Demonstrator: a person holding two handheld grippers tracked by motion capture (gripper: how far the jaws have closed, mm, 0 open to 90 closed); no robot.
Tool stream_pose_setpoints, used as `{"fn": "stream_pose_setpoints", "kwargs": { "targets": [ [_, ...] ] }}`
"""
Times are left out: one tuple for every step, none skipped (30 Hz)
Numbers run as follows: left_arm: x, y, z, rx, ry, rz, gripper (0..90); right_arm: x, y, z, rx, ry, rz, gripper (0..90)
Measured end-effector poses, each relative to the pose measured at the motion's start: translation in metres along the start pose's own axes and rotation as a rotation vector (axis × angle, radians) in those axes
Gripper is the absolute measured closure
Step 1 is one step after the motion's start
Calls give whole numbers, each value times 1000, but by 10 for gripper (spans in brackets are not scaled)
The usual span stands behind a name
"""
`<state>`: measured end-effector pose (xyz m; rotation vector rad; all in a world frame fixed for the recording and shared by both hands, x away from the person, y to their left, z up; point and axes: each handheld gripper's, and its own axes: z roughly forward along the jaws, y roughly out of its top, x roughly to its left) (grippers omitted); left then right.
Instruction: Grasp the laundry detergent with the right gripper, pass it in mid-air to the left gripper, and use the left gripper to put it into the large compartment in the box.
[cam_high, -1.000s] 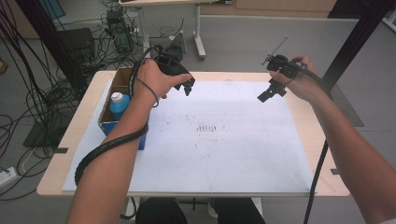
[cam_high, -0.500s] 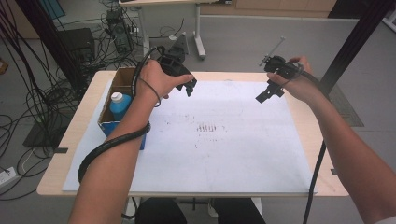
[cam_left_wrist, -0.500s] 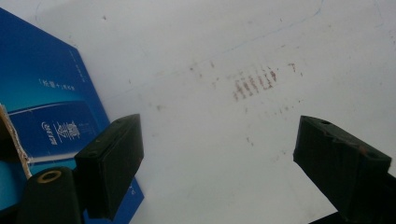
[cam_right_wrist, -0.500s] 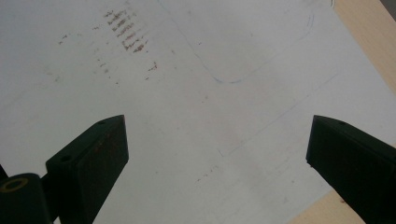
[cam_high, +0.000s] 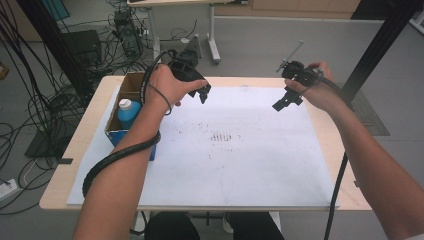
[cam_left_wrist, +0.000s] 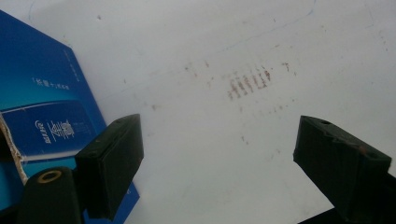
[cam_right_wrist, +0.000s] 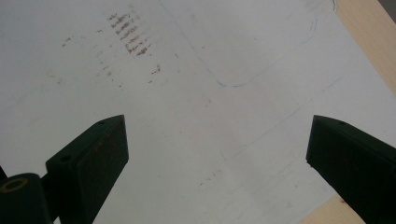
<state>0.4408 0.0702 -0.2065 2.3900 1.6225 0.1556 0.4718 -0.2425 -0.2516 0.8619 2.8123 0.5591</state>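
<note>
Both hands hold their grippers in the air over the far half of a white paper sheet (cam_high: 240, 155) that covers the wooden table (cam_high: 75, 150). My left gripper (cam_high: 202, 94) hangs above the sheet's far left part, jaws wide apart with nothing between them (cam_left_wrist: 217, 154). My right gripper (cam_high: 283, 101) hovers over the far right part, also open and empty (cam_right_wrist: 217, 154). Reddish-brown smudge marks (cam_high: 222, 136) stain the middle of the sheet (cam_left_wrist: 250, 81) (cam_right_wrist: 128, 35).
A cardboard box with a blue front (cam_high: 125, 107) stands at the table's left edge (cam_left_wrist: 42, 121), holding a blue bottle with a white cap (cam_high: 129, 111). Cables and equipment lie on the floor beyond the table. A black pole (cam_high: 375, 50) rises at the right.
</note>
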Motion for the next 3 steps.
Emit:
{"fn": "stream_pose_setpoints", "kwargs": {
  "targets": [
    [0, 0, 0, 1, -4, -2, 161, 0, 0, 0, -2, -3, 0, 58],
    [-1, -1, 1, 5, -6, 0, 161, 1, 0, 0, -8, -6, 0, 57],
    [-1, -1, 1, 9, -8, 0, 161, 1, -1, -1, -20, -10, 1, 56]
  ]
}}
